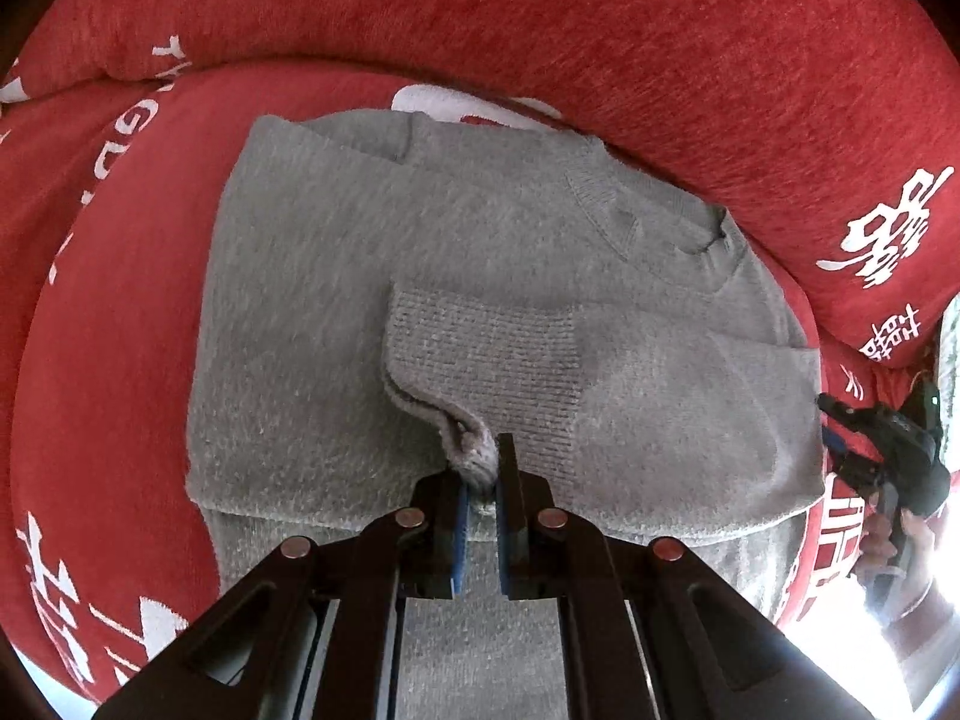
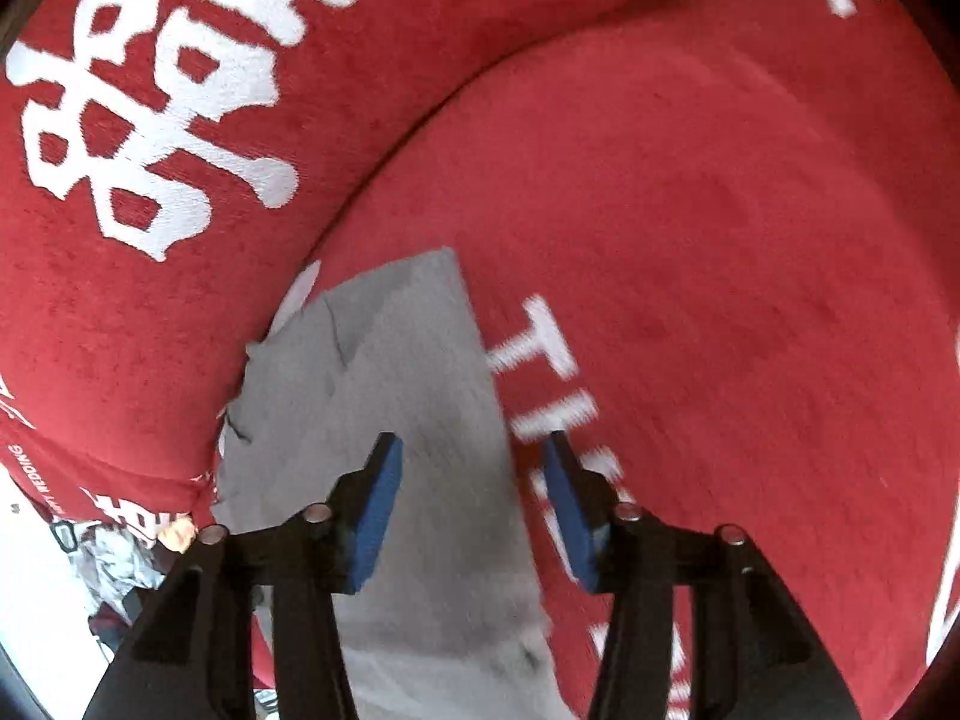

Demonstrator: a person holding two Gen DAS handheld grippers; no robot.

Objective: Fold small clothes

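Note:
A small grey knit sweater [image 1: 372, 276] lies spread on a red sofa seat [image 1: 108, 324], its collar toward the right. One sleeve is folded across the body, with its ribbed cuff [image 1: 480, 360] near me. My left gripper [image 1: 480, 474] is shut on the edge of that cuff. My right gripper [image 2: 474, 468] is open and empty, hovering above the sweater's edge [image 2: 408, 372]. It also shows at the right edge of the left wrist view [image 1: 888, 456].
The red sofa back cushion [image 1: 600, 30] with white lettering rises behind the sweater. Red seat cloth [image 2: 750, 270] extends to the right of the sweater. Crumpled items lie on the floor [image 2: 114, 564] at lower left.

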